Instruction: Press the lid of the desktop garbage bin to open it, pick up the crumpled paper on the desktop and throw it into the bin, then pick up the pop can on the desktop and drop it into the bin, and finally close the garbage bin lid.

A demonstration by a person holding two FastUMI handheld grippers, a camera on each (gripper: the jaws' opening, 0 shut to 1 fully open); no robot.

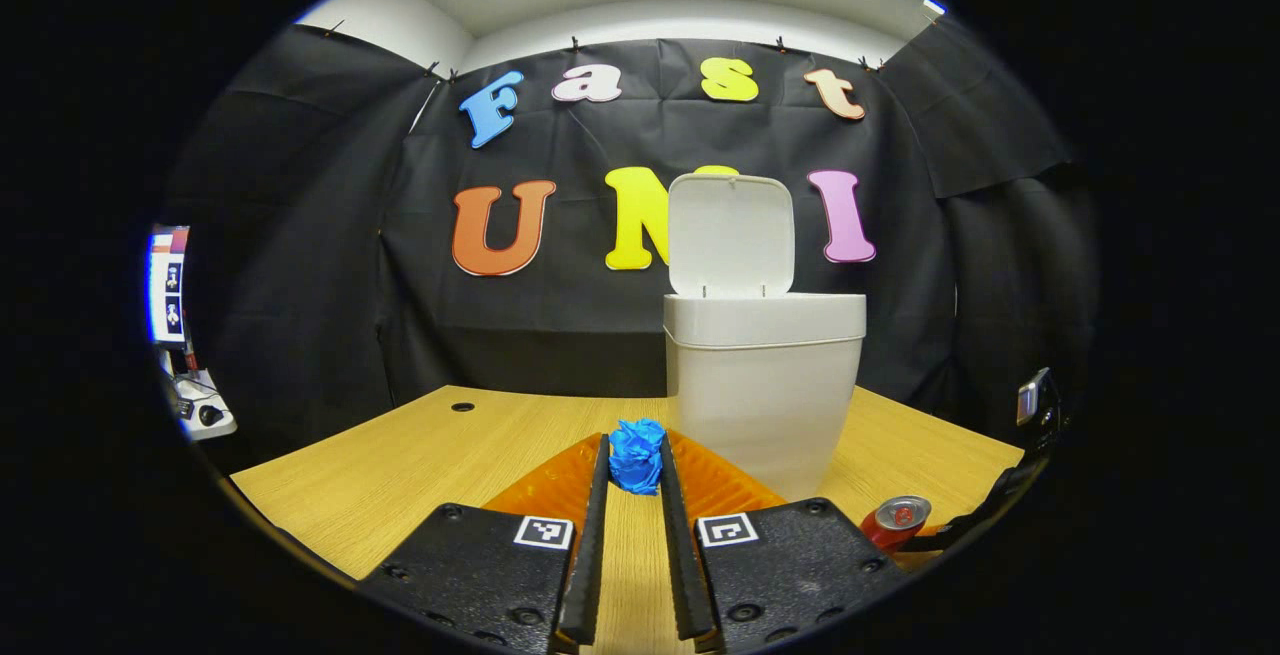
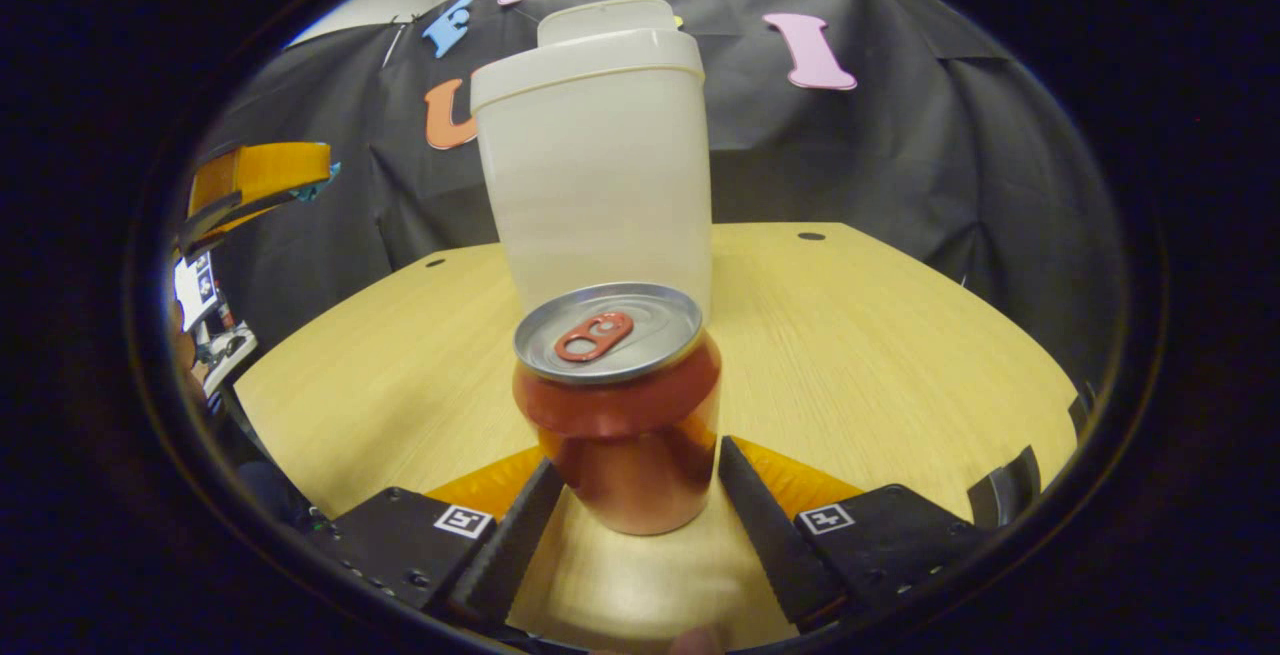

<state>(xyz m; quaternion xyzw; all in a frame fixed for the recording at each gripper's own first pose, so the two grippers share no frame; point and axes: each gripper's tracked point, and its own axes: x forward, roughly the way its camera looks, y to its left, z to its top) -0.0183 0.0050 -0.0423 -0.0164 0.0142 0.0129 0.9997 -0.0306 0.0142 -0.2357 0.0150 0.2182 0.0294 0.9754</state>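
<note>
Site: recording booth, lab-type | Evidence: black cloth (image 1: 300, 235) clipped up as walls; white room wall (image 1: 400, 25) above; wooden desk (image 1: 400, 465) with cable hole; equipment (image 1: 195, 405) at left edge

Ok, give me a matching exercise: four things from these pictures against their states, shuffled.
Things:
1. bin lid
2. crumpled paper
3. pop can
4. left hand-held gripper

States:
A. upright on the table, between open fingers
B. shut on the paper
C. raised open
D. blue, pinched between two fingers

Pairs: 1-C, 2-D, 3-A, 4-B
</note>
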